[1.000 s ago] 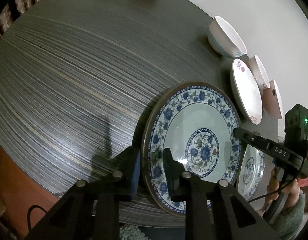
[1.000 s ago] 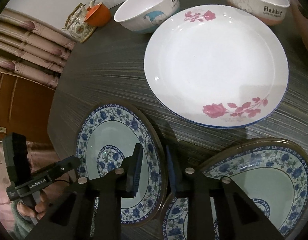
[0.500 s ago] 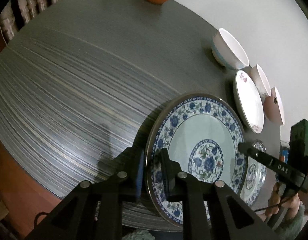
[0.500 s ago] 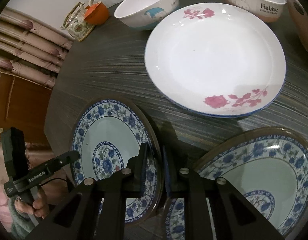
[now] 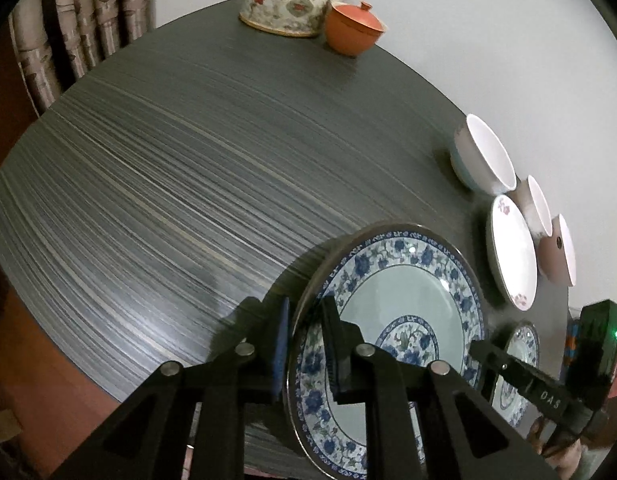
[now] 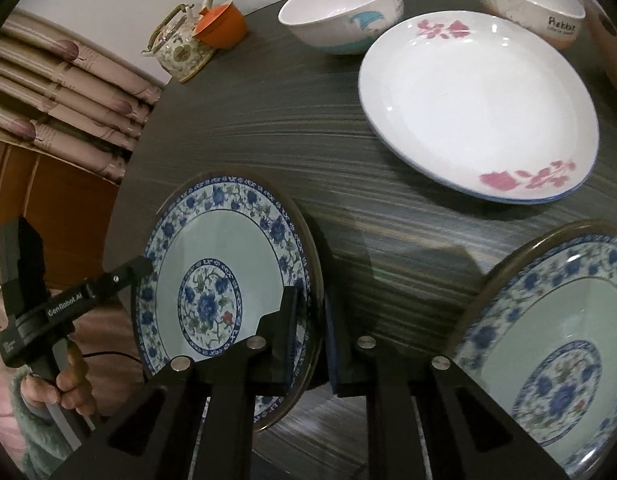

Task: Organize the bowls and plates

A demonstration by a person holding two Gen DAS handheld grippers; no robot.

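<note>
Lifting blue-flowered plate (image 6: pixel 228 276) | both grippers, left gripper (image 5: pixel 308 344) and right gripper (image 6: pixel 310 340), pinching opposite rims | raise evenly, keep level, stack on second blue plate (image 6: pixel 556 364) at near right.

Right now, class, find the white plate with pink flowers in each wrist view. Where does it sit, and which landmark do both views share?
Left wrist view: the white plate with pink flowers sits at the right edge, foreshortened, beside the bowls.
Right wrist view: it fills the upper right, lying flat on the table.
Shared landmark: the floral teapot with the orange cup beside it.
</note>
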